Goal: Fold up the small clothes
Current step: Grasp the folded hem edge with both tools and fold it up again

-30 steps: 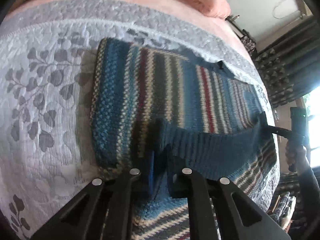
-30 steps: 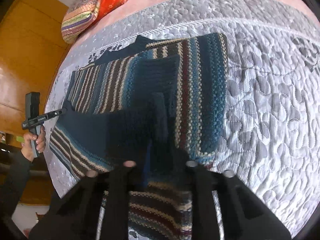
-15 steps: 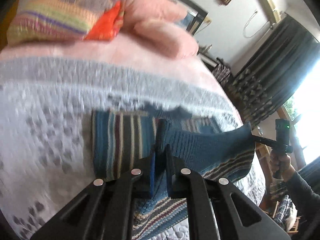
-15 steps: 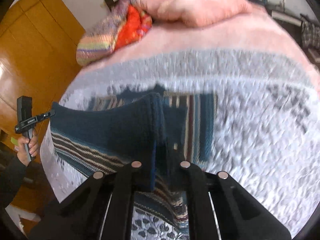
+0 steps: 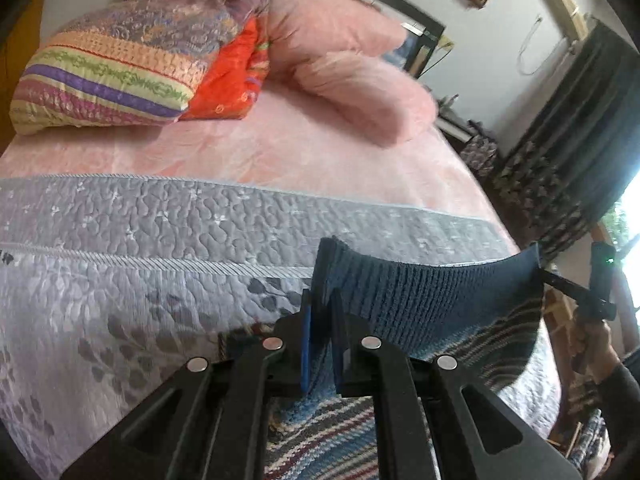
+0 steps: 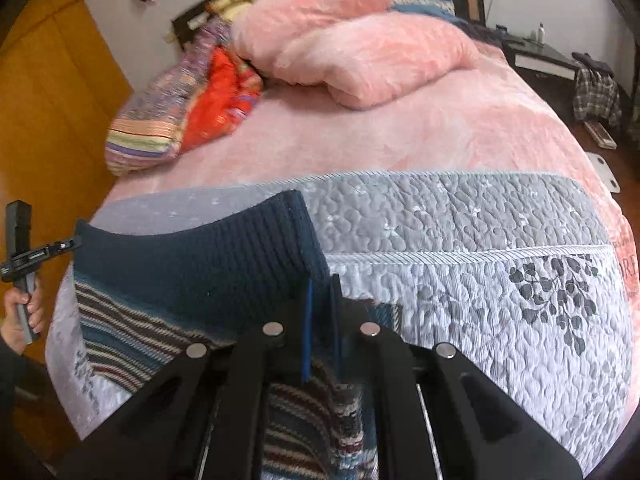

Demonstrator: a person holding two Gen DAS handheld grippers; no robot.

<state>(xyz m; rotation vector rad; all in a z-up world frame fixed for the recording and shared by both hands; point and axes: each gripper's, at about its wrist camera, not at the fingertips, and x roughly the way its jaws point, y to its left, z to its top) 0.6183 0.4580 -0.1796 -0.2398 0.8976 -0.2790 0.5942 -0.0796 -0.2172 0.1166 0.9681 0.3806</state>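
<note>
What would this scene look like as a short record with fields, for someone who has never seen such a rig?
place: a bed with a grey quilted cover over a pink sheet
garment: a striped knitted sweater with a dark blue ribbed hem, partly lifted off the cover
left gripper: shut on one corner of the hem
right gripper: shut on the other corner
hem: stretched between the two grippers, raised above the bed
behind: a folded pink blanket and a multicoloured quilt near the headboard
</note>
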